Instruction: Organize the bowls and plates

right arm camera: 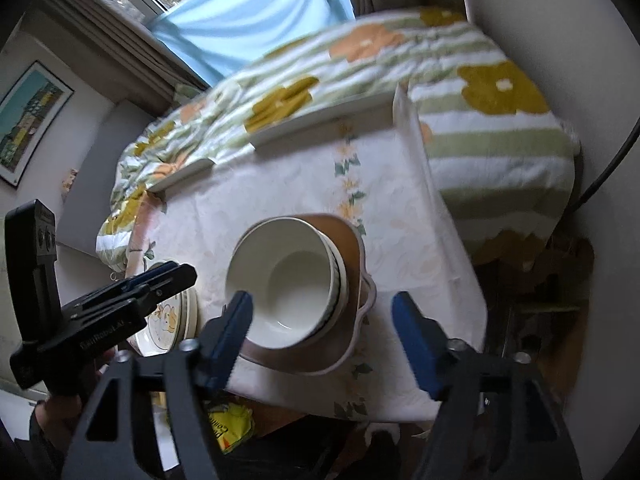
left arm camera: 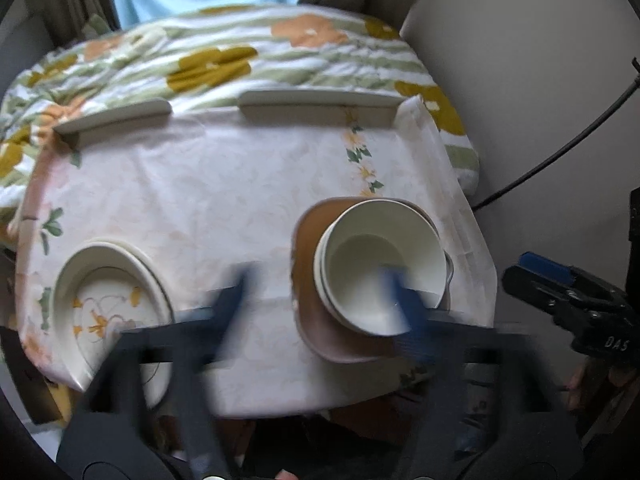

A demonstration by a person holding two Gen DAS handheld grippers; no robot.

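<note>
bowl stack (right arm camera: 286, 292) sits on brown plate (right arm camera: 352, 280) at tabletop (right arm camera: 280, 192) 5 o'clock, plates (left arm camera: 108, 300) at 7 o'clock. both grippers empty, spread wide: left gripper (left arm camera: 316, 280), right gripper (right arm camera: 322, 312). risk: plate overhangs the near edge (looks so), a nudge tips the stack off. open room toward 12 o'clock.

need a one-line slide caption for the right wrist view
Open right gripper hovers over stacked white bowls on a brown plate; left gripper above floral plates.
</note>
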